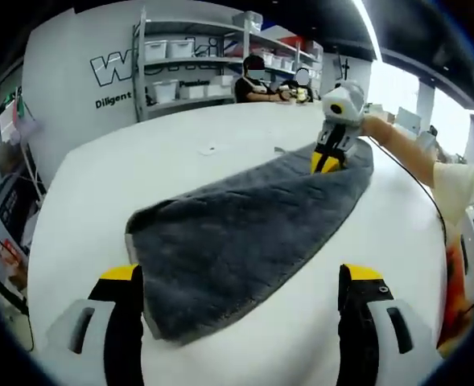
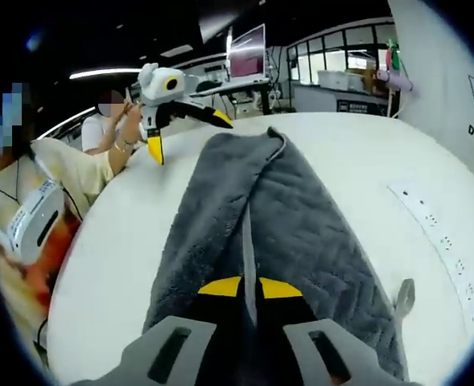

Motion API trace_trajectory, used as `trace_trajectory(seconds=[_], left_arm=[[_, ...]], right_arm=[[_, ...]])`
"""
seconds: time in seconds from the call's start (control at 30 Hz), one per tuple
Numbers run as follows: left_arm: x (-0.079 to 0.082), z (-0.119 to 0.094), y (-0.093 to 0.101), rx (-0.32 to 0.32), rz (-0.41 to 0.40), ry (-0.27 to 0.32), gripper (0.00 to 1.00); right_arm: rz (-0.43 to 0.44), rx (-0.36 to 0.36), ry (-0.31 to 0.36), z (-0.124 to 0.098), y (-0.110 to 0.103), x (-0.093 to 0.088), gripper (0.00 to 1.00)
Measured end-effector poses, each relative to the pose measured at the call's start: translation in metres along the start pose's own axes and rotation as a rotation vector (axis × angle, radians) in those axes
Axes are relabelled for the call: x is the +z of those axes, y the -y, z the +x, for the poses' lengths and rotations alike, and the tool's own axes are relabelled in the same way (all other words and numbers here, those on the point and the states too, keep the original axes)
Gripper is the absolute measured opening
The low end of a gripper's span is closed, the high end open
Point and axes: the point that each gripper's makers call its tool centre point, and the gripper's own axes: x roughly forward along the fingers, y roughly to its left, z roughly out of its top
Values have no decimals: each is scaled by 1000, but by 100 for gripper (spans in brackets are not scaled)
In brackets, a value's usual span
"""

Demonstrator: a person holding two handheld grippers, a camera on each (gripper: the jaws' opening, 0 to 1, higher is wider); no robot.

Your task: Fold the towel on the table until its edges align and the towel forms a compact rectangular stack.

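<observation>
A dark grey towel (image 1: pixel 245 225) lies lengthways on the white table (image 1: pixel 140 169), folded into a long strip. In the left gripper view my left gripper (image 1: pixel 241 277) is open wide, its yellow-tipped jaws on either side of the towel's near end, not touching it. At the towel's far end my right gripper (image 1: pixel 327 163) is shut on the cloth. In the right gripper view the right gripper (image 2: pixel 250 287) pinches a raised ridge of the towel (image 2: pixel 301 225). Beyond the far end, the left gripper (image 2: pixel 184 133) hangs open above the table.
A white power strip (image 2: pixel 438 225) lies on the table (image 2: pixel 124 241) beside the towel. A small flat item (image 1: pixel 208 149) rests on the tabletop. Shelves with white bins (image 1: pixel 188 72) stand behind, with people seated at the far edge. A person's arm (image 1: pixel 414 157) holds the right gripper.
</observation>
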Motion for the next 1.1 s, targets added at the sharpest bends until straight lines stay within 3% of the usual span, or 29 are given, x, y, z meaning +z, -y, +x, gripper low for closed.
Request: trace_trajectory(seconds=[0.13,0.33,0.5,0.7,1.1], left_arm=[[2,-1,-1,1,-1,5,99],[-4,4,0,0,-9,-14,98],[-5,6,2,-10,-14,-18,98],[-7,7,1,-12,-14,-29,98],[-13,13,2,-29,-19,-57,97]], right_arm=[[-5,-29,25,-10,6,8,3],[-47,-132,37,-23,23,19,3],[-100,-272,-5,-33,46,20,3],[-150,-354,-28,-38,59,27,3],[-222,-515,4,-50,83,50,3]])
